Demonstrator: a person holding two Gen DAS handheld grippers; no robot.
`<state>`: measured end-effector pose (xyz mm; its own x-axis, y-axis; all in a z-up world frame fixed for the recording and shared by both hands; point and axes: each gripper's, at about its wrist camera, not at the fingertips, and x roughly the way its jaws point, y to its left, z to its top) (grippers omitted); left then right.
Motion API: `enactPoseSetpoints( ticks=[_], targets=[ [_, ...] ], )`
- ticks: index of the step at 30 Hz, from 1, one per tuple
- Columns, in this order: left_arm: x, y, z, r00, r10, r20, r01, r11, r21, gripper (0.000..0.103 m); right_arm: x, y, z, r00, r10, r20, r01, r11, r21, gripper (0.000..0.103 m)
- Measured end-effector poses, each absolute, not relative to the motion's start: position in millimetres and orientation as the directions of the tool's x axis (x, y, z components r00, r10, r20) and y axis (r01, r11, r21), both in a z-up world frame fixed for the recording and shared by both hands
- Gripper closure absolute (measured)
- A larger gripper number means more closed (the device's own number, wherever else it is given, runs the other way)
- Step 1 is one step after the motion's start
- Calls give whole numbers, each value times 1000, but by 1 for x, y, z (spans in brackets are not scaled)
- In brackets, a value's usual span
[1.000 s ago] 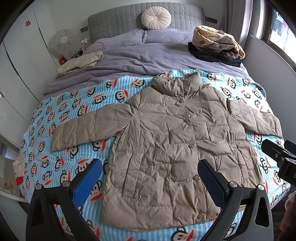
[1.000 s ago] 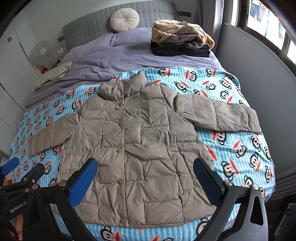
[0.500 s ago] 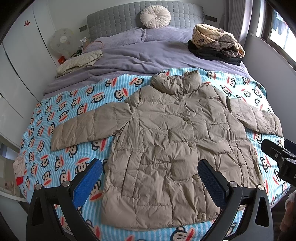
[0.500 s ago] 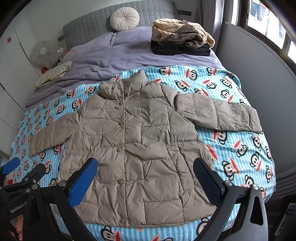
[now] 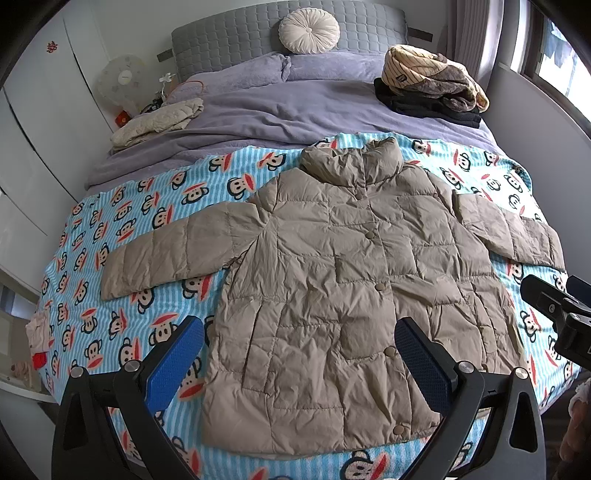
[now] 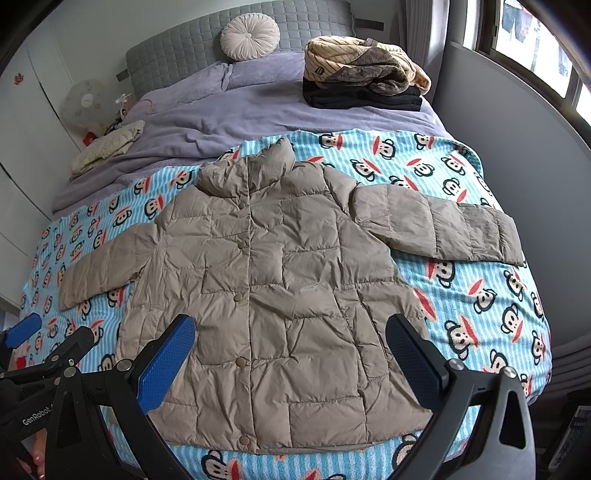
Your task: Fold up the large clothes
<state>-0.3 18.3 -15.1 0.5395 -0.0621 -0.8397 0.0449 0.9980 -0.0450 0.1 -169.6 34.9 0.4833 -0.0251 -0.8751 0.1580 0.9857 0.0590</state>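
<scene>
Both tongs, left (image 5: 299,354) and right (image 6: 290,345), gaped empty above jacket (image 5: 347,295) hem at bed's foot edge; best pinch sleeve cuffs first, fold inward flat.

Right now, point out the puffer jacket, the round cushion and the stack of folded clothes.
beige puffer jacket (image 5: 332,295): left wrist view, chest panel.
round cream cushion (image 6: 250,35): right wrist view, centre button.
stack of folded clothes (image 6: 362,96): right wrist view, black bottom layer.
</scene>
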Motion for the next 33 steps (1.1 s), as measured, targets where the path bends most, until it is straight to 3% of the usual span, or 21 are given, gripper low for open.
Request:
enactPoseSetpoints(
  ticks=[33],
  targets=[
    [2, 20, -16, 497, -123, -859, 47, 992, -115, 0, 4, -173, 34, 479, -19, -878, 158, 985, 65, 0]
  ],
)
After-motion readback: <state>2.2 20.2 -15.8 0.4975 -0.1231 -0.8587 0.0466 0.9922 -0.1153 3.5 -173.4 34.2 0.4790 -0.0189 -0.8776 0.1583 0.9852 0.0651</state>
